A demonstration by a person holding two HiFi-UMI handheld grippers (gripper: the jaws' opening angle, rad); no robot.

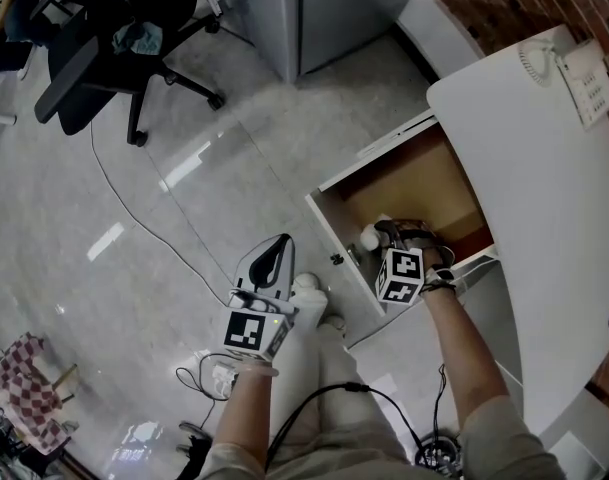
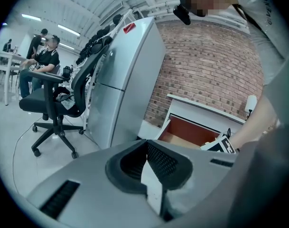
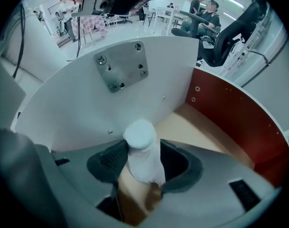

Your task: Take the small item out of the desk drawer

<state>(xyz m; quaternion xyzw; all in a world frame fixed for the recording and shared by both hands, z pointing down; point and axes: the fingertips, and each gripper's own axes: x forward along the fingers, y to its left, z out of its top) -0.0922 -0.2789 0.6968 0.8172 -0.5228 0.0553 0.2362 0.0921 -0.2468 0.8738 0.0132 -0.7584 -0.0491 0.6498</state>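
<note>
Jaws of the right hand-held gripper (image 3: 144, 160) stood spread wide and released, with the small white round-topped item (image 3: 140, 144) upright between them. Its side lay against one pad, while a gap showed at the other pad (so no squeeze on it). The item rested on the pale wooden floor of the open desk drawer (image 3: 229, 113), near the drawer's white front panel (image 3: 149, 103), which carried a square grey metal plate (image 3: 122, 72) fixed with screws. The drawer's side wall was reddish brown. In the head view the drawer jutted out from under the white rounded counter (image 1: 544, 168), and the right hand-held gripper reached down into it. The left hand-held gripper (image 2: 146, 151) was held off to the side above the grey tiled floor (image 1: 184, 158), clenched, its black pads meeting with nothing between them. Farther out stood a black office chair (image 2: 63, 96), a tall grey metal cabinet (image 2: 127, 75) and a red brick wall (image 2: 206, 65).
</note>
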